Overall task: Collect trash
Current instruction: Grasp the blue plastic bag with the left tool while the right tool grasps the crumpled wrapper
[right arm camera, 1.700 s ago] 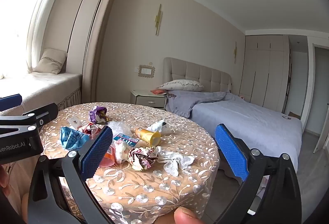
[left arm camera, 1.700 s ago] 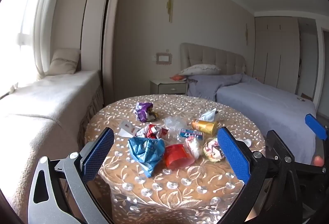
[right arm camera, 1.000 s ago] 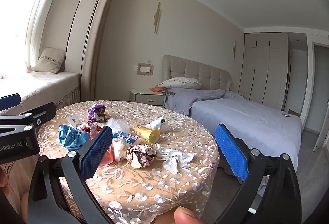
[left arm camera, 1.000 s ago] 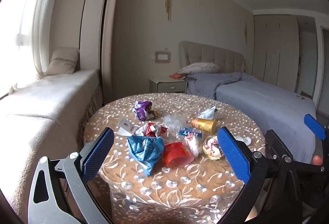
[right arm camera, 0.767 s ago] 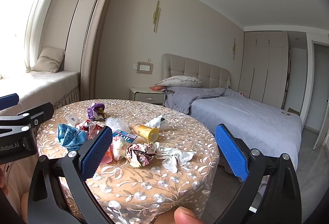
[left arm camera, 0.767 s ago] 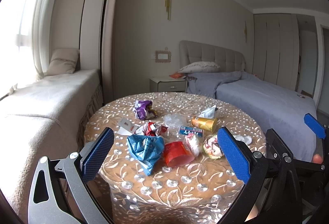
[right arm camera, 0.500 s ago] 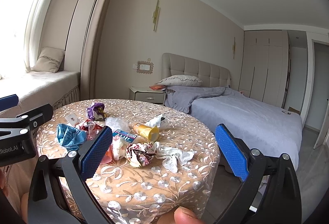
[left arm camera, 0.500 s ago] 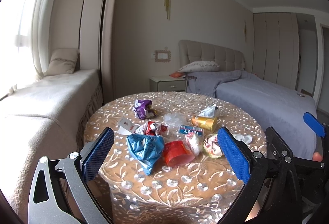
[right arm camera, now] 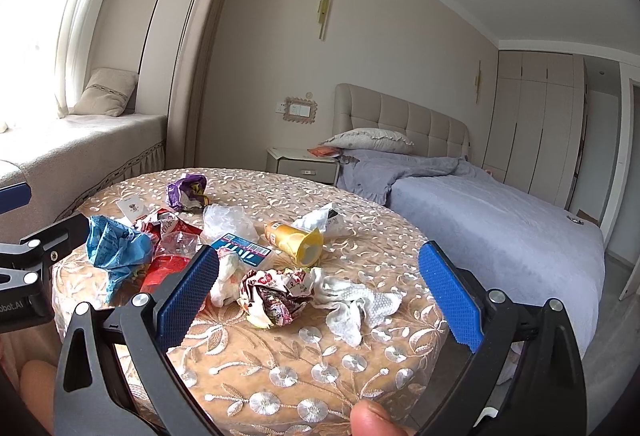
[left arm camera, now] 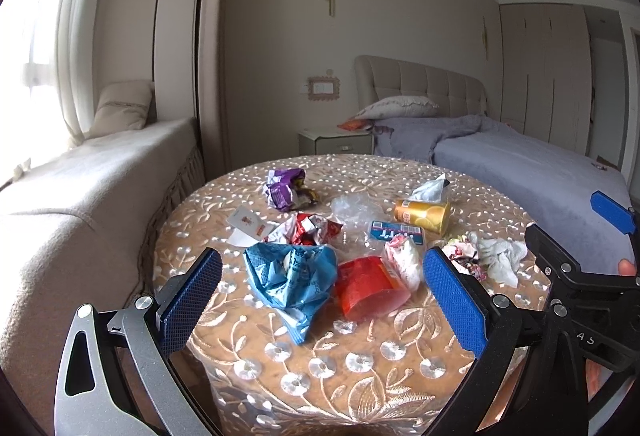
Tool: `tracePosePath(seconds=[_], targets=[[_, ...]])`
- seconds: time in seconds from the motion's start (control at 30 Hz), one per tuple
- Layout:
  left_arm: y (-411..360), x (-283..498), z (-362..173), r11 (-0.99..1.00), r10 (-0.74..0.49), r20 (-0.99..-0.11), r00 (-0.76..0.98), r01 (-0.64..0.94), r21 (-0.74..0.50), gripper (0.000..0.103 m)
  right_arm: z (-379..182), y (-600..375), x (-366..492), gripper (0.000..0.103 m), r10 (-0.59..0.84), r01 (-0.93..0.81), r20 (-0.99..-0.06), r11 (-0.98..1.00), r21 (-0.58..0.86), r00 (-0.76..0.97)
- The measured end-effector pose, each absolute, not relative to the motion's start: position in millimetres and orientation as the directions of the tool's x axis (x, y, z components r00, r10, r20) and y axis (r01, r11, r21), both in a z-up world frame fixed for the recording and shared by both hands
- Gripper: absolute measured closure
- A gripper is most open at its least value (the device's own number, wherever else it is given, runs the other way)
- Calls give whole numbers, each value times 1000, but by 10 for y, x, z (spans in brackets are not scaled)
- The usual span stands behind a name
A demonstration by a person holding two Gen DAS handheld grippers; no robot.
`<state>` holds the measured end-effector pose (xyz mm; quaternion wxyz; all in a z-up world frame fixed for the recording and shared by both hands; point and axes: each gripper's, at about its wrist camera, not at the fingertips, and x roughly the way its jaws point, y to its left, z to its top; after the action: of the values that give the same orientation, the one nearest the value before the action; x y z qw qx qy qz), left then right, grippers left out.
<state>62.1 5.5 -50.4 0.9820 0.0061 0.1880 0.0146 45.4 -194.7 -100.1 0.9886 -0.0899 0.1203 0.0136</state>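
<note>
Trash lies on a round table with an embroidered cloth (left arm camera: 320, 360). In the left wrist view: a blue bag (left arm camera: 290, 278), a red cup (left arm camera: 370, 292), a yellow cup (left arm camera: 422, 215), a purple wrapper (left arm camera: 284, 188), a red wrapper (left arm camera: 306, 230), white tissue (left arm camera: 500, 256). My left gripper (left arm camera: 320, 302) is open and empty, above the table's near edge, facing the blue bag and red cup. My right gripper (right arm camera: 316, 296) is open and empty, facing a crumpled wrapper (right arm camera: 276, 296) and the tissue (right arm camera: 356, 302). The yellow cup (right arm camera: 296, 240) lies on its side.
A bed with grey-blue covers (right arm camera: 500, 220) stands right of the table. A nightstand (right arm camera: 304, 164) is behind it. A cushioned window bench (left arm camera: 80, 188) runs along the left. The other gripper shows at each view's edge (left arm camera: 580, 276).
Both grippers have moved slightly closer to the table; the trash looks a little larger. Both stay open and nothing on the table has moved.
</note>
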Motion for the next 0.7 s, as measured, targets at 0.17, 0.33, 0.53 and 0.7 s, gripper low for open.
tracePosePath(seconds=[0.17, 0.33, 0.53, 0.7], targets=[[145, 889, -659, 998, 59, -402, 914, -52, 28, 5, -1185, -2023, 782, 4, 3, -68, -328, 980, -187, 945], [254, 1108, -792, 997, 80, -443, 893, -68, 44, 5, -1312, -2191, 1142, 4, 51, -110, -434, 988, -111, 900], [374, 1391, -904, 996, 79, -503, 861, -88, 7, 5, -1431, -2067, 1501, 4, 104, -164, -531, 984, -67, 841], [426, 1665, -1069, 995, 75, -566, 821, -96, -6, 5, -1505, -1975, 1705, 4, 146, -201, -568, 979, -35, 810]])
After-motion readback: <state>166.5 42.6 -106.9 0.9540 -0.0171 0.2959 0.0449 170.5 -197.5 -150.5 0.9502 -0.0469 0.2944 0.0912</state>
